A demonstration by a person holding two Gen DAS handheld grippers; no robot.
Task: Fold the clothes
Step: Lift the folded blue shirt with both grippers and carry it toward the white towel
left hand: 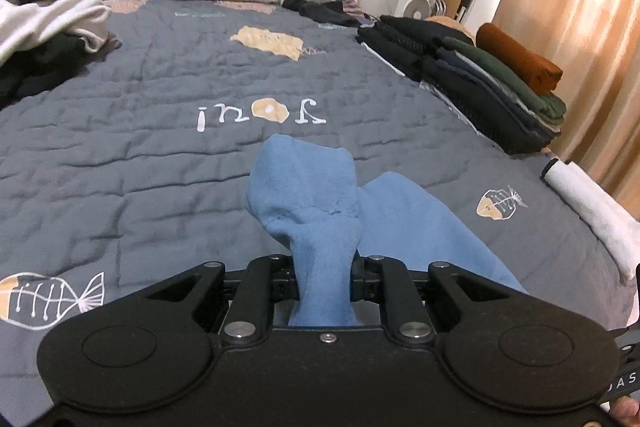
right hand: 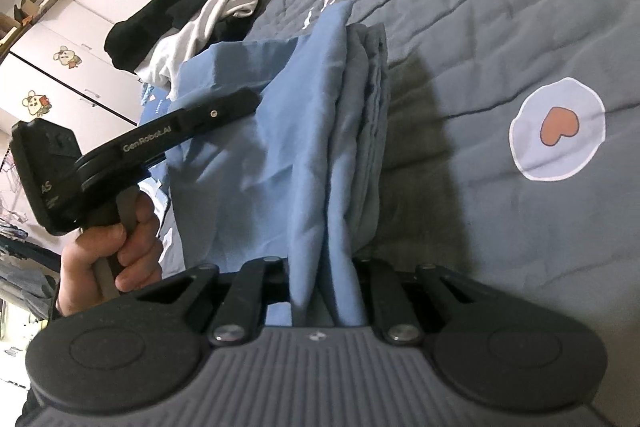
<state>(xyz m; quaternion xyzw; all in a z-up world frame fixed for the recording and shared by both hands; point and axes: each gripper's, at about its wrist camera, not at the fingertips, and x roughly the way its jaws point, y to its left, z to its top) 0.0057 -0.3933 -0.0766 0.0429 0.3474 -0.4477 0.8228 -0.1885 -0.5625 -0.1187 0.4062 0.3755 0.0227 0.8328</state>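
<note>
Left wrist view: I'm clamping the blue garment [left hand: 320,227] in my left tool [left hand: 325,283]; my right tool [right hand: 326,287] is pinching its hanging folds, above the bed [left hand: 140,147].

- We see the blue garment [left hand: 316,203] between the closed fingers of the left gripper [left hand: 325,283]: soft matt cloth, a little fuzzy like fleece.
- In the right gripper [right hand: 320,291] the same cloth looks smoother, with thin layered folds.
- Both grippers are matt black plastic with shiny metal screws.
- Under them, the grey bedspread [left hand: 140,147] is quilted, wrinkled cloth.
- Far to the right of the left gripper, the curtain [left hand: 580,7] shows a light sheen.
</note>
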